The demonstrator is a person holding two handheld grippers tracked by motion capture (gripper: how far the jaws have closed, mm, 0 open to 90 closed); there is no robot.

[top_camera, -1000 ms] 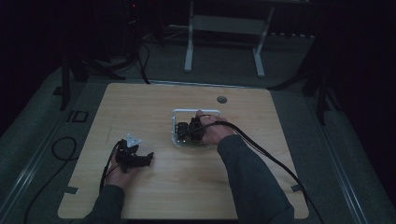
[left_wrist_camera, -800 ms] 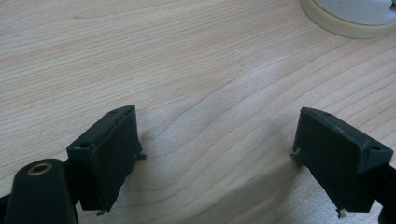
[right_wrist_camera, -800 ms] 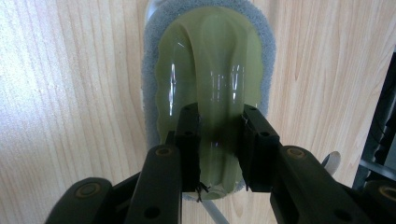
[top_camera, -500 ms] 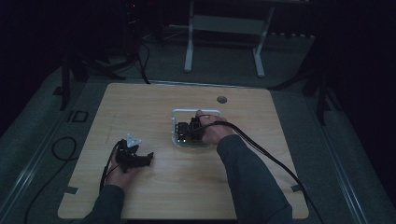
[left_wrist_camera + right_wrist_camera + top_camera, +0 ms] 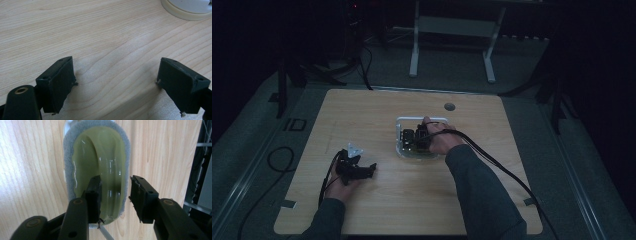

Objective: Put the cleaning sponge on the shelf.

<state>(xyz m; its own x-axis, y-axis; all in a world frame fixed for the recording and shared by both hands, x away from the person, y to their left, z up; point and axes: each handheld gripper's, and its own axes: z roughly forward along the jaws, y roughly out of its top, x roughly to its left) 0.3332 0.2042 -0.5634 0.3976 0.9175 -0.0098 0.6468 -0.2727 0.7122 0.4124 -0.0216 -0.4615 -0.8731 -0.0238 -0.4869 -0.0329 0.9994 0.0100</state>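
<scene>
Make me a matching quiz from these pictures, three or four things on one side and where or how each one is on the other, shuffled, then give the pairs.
Things
1. left gripper
2. right gripper
3. scrubber
4. grommet

States
A. yellow-green handle, grey pad rim
B. open over bare wood
C. round, near the table's far edge
D. jaws astride the raised handle, not closed on it

Pairs: 1-B, 2-D, 3-A, 4-C

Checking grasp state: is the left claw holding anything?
No: in the left gripper view the left claw stands wide open, with bare wooden table between its jaws.
</scene>
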